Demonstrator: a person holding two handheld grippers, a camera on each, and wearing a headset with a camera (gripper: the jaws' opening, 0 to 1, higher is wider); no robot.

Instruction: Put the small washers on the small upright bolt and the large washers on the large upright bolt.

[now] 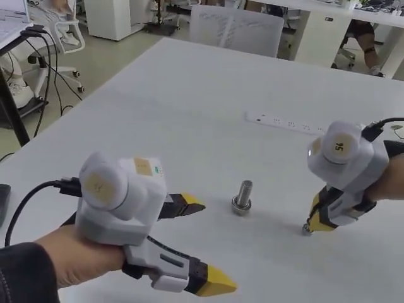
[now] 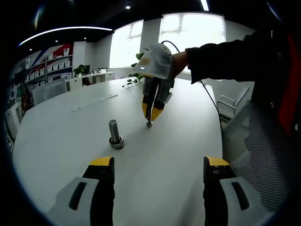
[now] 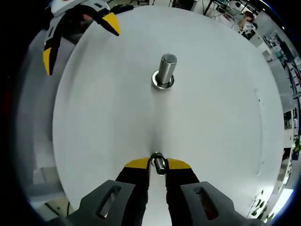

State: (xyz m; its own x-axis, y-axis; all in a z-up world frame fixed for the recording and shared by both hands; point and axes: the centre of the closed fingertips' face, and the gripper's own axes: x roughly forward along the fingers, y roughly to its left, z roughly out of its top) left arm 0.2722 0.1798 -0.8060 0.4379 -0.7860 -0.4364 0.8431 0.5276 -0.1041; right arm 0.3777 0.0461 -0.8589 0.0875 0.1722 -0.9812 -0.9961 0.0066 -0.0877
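left tongs stand wide apart and empty, low over the white desk. right tongs point tips-down at the desk, jaws narrow and pinched on a small silver metal piece; whether it is the small bolt or a washer cannot be told. large upright silver steel bolt stands between the two tongs, apart from both, a metal ring at its foot. judgement: seating of the small piece is in hand; hold the tongs vertical, lower straight, loosen only once the piece rests flat, avoid nudging the large bolt
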